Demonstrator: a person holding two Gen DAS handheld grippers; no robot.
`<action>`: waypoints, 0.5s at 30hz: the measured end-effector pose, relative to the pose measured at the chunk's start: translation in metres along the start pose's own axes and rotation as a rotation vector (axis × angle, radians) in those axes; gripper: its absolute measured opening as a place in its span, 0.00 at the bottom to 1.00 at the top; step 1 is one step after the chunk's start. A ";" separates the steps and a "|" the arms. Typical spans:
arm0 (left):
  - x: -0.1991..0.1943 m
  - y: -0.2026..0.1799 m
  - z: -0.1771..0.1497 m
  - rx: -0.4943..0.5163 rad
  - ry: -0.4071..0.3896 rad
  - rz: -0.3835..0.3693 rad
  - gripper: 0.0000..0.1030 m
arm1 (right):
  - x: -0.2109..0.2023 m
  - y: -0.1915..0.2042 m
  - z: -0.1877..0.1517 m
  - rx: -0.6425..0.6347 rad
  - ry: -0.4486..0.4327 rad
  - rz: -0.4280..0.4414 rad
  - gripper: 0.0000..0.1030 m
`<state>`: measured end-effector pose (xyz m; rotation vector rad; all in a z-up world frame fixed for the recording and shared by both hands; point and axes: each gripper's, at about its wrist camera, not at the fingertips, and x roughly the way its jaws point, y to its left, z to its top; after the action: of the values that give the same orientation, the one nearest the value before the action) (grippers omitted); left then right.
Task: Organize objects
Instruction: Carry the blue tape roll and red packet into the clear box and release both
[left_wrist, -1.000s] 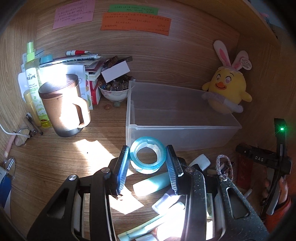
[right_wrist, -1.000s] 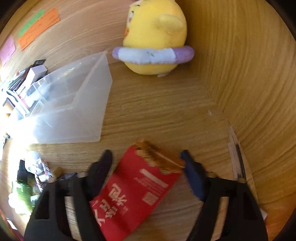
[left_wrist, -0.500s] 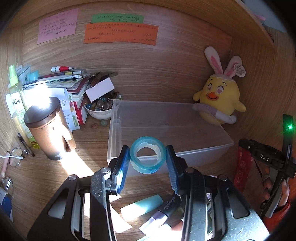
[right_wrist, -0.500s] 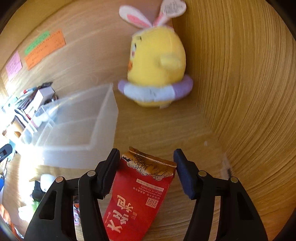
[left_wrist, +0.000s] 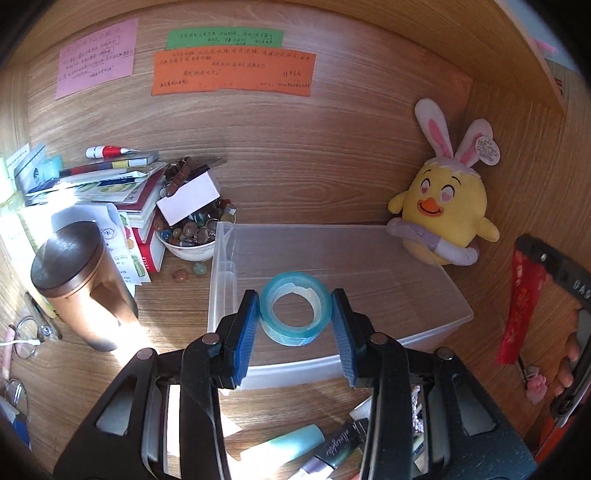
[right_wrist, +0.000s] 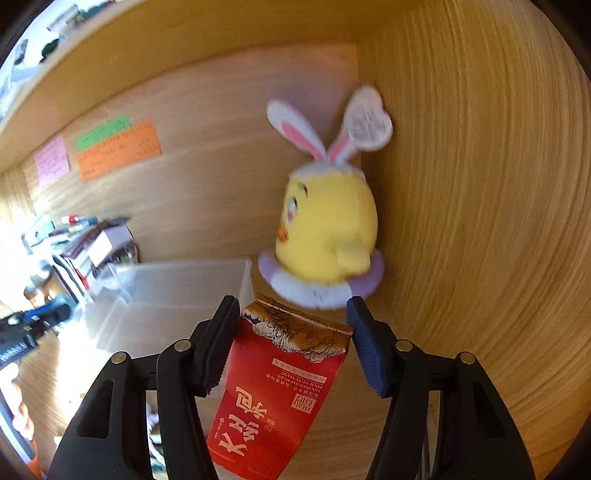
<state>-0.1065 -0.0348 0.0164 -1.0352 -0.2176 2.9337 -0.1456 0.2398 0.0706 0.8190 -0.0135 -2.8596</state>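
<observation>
**Tape over the bin, red packet lifted**

While the left gripper (left_wrist: 295, 325) clamps the blue tape roll (left_wrist: 294, 313) above the clear bin (left_wrist: 458, 314), only the right wrist view shows the right gripper (right_wrist: 293, 339) pinching the red packet (right_wrist: 280, 384) near the plush chick (right_wrist: 327, 236); the left view shows that packet hanging edge-on.

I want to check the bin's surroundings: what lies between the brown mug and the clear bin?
Only bare desk between mug and bin, in the left wrist view.
</observation>
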 end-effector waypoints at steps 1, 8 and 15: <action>0.004 0.000 0.001 0.001 0.010 -0.003 0.38 | -0.001 0.004 0.006 -0.007 -0.014 0.007 0.55; 0.025 -0.002 0.006 0.011 0.057 0.001 0.38 | 0.010 0.037 0.030 -0.065 -0.052 0.061 0.55; 0.045 -0.005 0.011 0.035 0.091 0.017 0.38 | 0.038 0.068 0.048 -0.095 -0.049 0.116 0.55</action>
<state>-0.1483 -0.0279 -0.0027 -1.1681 -0.1556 2.8857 -0.1917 0.1650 0.0954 0.7054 0.0662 -2.7469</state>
